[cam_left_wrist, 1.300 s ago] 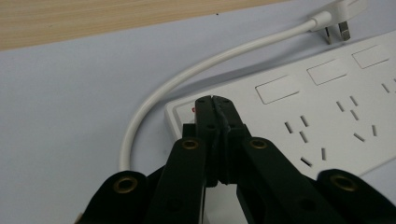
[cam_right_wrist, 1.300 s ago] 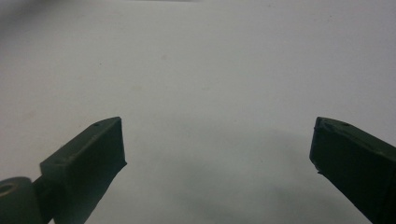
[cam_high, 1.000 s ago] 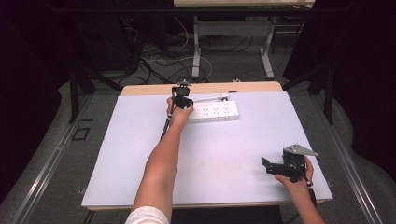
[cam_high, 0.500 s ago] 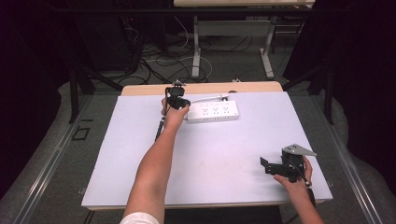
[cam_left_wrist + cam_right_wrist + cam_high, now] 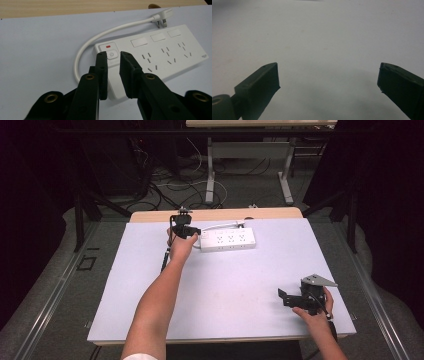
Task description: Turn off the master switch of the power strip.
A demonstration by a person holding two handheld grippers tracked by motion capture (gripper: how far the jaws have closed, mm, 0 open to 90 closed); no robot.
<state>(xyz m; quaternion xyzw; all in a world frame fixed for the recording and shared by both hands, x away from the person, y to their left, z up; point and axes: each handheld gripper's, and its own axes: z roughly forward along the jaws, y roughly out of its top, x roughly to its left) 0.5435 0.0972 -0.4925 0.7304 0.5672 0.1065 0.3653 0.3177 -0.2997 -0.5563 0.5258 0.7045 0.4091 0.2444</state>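
Hovering over the power strip (image 5: 150, 60) at upper centre of the high view, the left tongs (image 5: 113, 53) have just been opening a narrow gap, nothing gripped, tips flanking the power button (image 5: 111, 54). Drifting could bump the button again or shove the strip. Right tongs (image 5: 328, 75) gape wide over bare counter (image 5: 225, 285), lower right.

One power strip (image 5: 227, 240) (three socket groups, one power button (image 5: 111, 54)), one plug (image 5: 162, 20), two grippers.
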